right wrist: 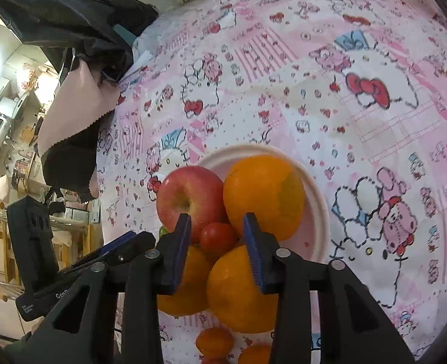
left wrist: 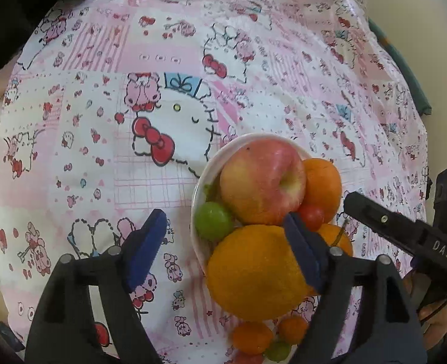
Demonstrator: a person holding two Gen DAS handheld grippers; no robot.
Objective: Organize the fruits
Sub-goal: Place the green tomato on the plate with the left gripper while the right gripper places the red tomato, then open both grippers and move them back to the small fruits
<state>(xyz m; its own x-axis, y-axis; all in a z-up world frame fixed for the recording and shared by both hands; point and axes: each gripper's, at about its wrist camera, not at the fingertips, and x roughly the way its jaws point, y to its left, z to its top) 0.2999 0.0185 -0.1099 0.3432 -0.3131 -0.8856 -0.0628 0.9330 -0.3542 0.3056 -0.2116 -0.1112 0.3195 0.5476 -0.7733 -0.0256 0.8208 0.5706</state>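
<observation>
A white plate point(left wrist: 199, 182) point(right wrist: 316, 200) on the pink cartoon cloth holds a red apple point(left wrist: 261, 180) point(right wrist: 190, 197), several oranges point(left wrist: 250, 270) point(right wrist: 264, 195), a cherry tomato point(left wrist: 311, 217) point(right wrist: 218, 236) and a green grape point(left wrist: 213, 220). My left gripper point(left wrist: 223, 248) is open above the plate's near-left edge, one finger over the big orange. My right gripper point(right wrist: 217, 253) is open just above the tomato, its blue pads point(right wrist: 182, 251) on either side of it, touching nothing that I can see.
Small oranges point(left wrist: 252, 336) point(right wrist: 214, 341) and a green grape point(left wrist: 278, 350) lie on the cloth in front of the plate. The right gripper shows in the left wrist view point(left wrist: 405, 233). Dark bags and a pink cloth point(right wrist: 71, 106) sit at the far left edge.
</observation>
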